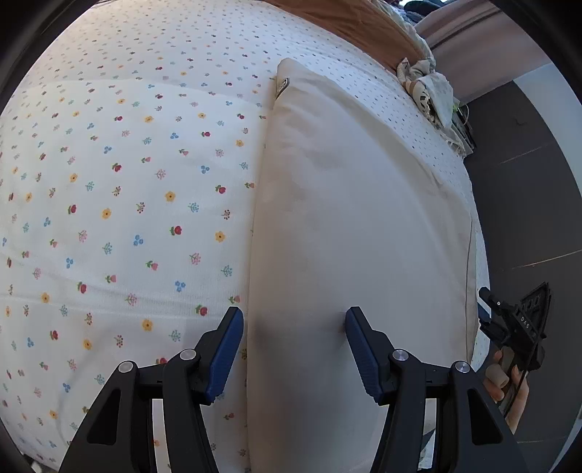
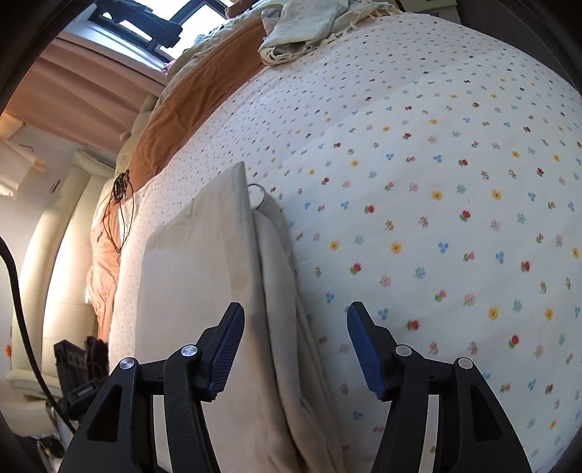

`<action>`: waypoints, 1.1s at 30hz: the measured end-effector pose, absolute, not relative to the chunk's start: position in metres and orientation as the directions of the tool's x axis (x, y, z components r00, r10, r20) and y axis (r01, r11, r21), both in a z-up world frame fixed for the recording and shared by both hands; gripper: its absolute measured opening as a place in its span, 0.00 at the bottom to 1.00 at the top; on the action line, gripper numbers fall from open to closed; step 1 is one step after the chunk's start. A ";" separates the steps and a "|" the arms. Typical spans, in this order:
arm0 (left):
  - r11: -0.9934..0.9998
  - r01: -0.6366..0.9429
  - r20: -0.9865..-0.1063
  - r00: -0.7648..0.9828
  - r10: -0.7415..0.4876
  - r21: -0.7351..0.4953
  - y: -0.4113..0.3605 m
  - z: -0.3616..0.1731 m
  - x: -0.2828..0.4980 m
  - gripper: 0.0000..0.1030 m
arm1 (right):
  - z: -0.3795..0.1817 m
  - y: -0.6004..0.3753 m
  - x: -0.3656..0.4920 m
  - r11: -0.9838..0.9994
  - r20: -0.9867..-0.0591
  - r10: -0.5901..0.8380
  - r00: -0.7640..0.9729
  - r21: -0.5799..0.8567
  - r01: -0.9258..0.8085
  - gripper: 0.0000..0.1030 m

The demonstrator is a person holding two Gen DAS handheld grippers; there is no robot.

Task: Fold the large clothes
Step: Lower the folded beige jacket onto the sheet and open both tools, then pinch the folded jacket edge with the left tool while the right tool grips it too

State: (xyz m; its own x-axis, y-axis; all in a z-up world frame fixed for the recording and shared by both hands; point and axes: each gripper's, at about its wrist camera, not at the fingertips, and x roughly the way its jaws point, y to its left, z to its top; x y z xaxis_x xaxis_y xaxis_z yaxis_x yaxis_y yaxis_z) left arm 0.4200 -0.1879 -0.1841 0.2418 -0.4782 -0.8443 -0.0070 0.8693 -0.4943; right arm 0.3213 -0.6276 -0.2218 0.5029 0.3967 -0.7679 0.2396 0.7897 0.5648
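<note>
A cream cloth (image 1: 356, 225) lies folded into a long strip on the flowered bed sheet (image 1: 127, 182), with a metal eyelet at its far end. My left gripper (image 1: 294, 327) is open and empty just above the strip's near left edge. My right gripper (image 2: 295, 324) is open and empty above the same cloth (image 2: 218, 276), whose layered folded edge runs between its fingers. The right gripper also shows in the left wrist view (image 1: 516, 324), held by a hand at the bed's right side.
An orange blanket (image 2: 182, 109) and a crumpled pale cloth pile (image 2: 309, 25) lie at the far end of the bed. A black cable (image 2: 120, 203) hangs by the bed's side. Dark floor (image 1: 527, 182) borders the bed on the right in the left wrist view.
</note>
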 end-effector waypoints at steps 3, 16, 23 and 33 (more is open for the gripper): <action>0.866 -0.017 -0.843 0.242 -0.481 -0.499 -0.190 -0.188 0.432 0.58 | -0.230 -0.632 0.333 0.782 -0.769 0.424 0.478 0.577 0.235 0.58; 0.859 -0.032 -0.832 0.272 -0.484 -0.511 -0.194 -0.198 0.487 0.58 | -0.262 -0.626 0.399 0.700 -0.709 0.561 0.427 0.682 0.213 0.58; 0.858 -0.024 -0.825 0.290 -0.485 -0.513 -0.195 -0.203 0.519 0.56 | -0.271 -0.607 0.434 0.679 -0.683 0.614 0.396 0.713 0.176 0.58; 0.871 -0.019 -0.833 0.305 -0.462 -0.491 -0.203 -0.206 0.553 0.49 | -0.274 -0.589 0.451 0.700 -0.697 0.609 0.379 0.696 0.156 0.38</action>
State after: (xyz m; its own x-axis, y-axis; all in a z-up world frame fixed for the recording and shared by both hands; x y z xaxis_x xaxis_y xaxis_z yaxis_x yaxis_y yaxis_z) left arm 0.5530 -0.2029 -0.2063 0.3052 -0.4623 -0.8326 -0.0188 0.8712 -0.4906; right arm 0.4513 -0.5893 -0.2738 0.3795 0.6085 -0.6969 0.1558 0.7004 0.6965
